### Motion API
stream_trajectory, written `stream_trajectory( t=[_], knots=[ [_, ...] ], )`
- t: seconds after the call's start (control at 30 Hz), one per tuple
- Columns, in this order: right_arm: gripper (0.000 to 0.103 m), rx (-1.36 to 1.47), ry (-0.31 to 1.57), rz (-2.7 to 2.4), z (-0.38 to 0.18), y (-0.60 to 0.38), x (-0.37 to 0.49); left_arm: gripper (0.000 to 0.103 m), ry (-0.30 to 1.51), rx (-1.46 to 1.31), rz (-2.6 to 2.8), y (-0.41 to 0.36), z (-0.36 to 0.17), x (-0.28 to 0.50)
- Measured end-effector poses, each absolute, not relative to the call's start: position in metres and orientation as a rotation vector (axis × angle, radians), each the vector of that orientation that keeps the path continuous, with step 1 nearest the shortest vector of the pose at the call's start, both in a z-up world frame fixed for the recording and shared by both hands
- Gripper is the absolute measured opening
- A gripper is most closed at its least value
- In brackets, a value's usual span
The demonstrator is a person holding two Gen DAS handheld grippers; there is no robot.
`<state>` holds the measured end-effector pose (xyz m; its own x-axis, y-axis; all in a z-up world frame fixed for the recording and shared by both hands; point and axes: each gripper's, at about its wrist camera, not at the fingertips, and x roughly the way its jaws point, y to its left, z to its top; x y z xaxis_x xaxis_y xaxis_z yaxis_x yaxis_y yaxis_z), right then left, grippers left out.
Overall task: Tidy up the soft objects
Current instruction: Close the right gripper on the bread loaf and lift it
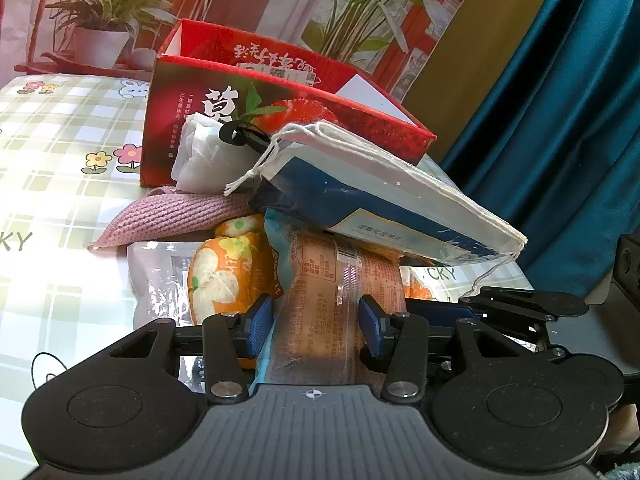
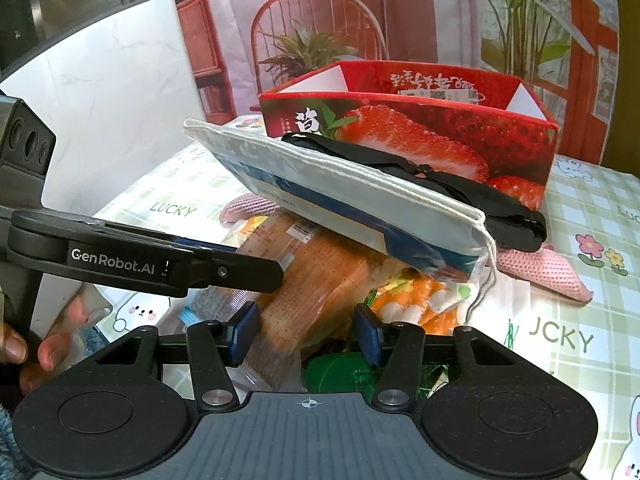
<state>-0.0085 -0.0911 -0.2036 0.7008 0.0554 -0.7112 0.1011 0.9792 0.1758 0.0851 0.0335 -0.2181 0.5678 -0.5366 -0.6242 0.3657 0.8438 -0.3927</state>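
Bread packet [image 1: 320, 308], a clear-wrapped loaf, lies between both pairs of jaws: left gripper [image 1: 316, 324] and right gripper [image 2: 306, 334] clasp it from opposite sides. Beyond, a drawstring pouch [image 1: 384, 196] leans on it; farther, the strawberry box [image 1: 280, 120]. Step: lifting out the loaf. Next, judged: raise both together, keeping the pouch from sliding.

Left gripper [image 1: 316, 330] tilted downward, 2 blue pads [image 1: 258, 326] half apart, right gripper [image 2: 306, 334] likewise angled down, jaws partly parted, bare fingers [image 2: 48, 354] gripping a handle.

Clear bread pack [image 1: 320, 304] under tilted white-blue pouch [image 1: 384, 200]; orange floral bundle [image 1: 228, 276] beside, pink knit [image 1: 176, 216] behind
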Motion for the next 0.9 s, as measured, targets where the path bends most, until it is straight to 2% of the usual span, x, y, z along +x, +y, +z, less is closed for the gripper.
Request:
stream_trajectory(
  t=[0.27,0.6,0.9],
  knots=[
    [0.054,0.238,0.793,-0.017,-0.207,-0.096,-0.005,0.05,0.828,-0.277,-0.556,0.037,-0.223,0.094],
    [0.043,0.165,0.729,0.025,-0.18,-0.085,-0.006,0.05,0.774,-0.309,-0.577,0.048,-0.197,0.079],
    [0.043,0.018,0.611,0.053,-0.134,-0.069,-0.001,0.049,0.616,-0.248,-0.566,0.053,-0.143,0.069]
  ],
)
